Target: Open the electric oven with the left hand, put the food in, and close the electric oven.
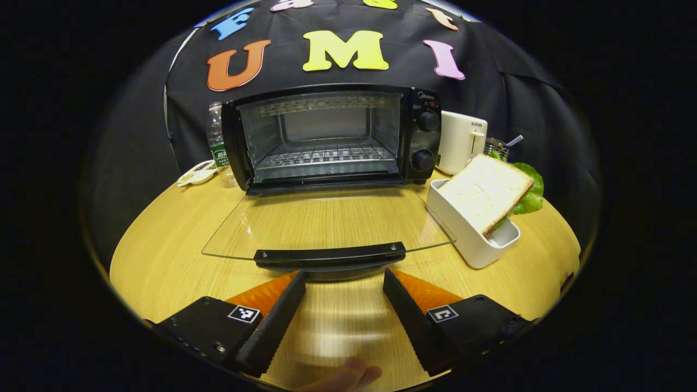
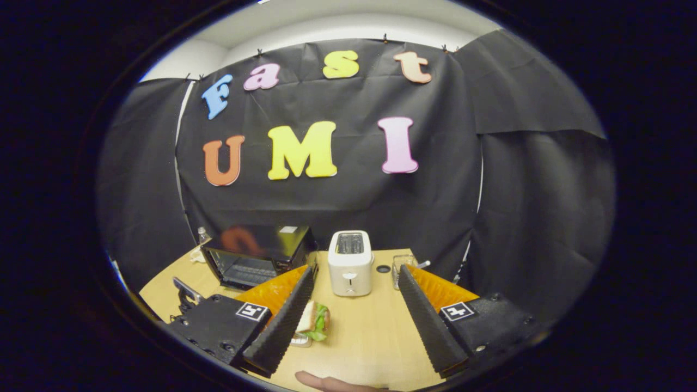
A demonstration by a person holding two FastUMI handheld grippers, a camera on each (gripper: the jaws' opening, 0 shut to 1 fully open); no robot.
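My left hand-held gripper (image 1: 343,305) is spread wide and empty, just short of the oven door handle (image 1: 330,255) at 12 o'clock. The glass door (image 1: 326,220) lies flat open on the desk (image 1: 163,256). Oven (image 1: 332,136) beyond. Sandwich (image 1: 487,191) in a white tray (image 1: 463,228) at 2 o'clock: soft, light, layers may slide, so pinch gently across both bread faces. Right hand-held gripper (image 2: 354,316) also wide apart, empty.

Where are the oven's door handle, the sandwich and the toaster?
oven door handle (image 1: 330,255): left gripper view, middle of the black bar.
sandwich (image 1: 484,190): left gripper view, top bread slice.
toaster (image 2: 350,265): right gripper view, white front face.
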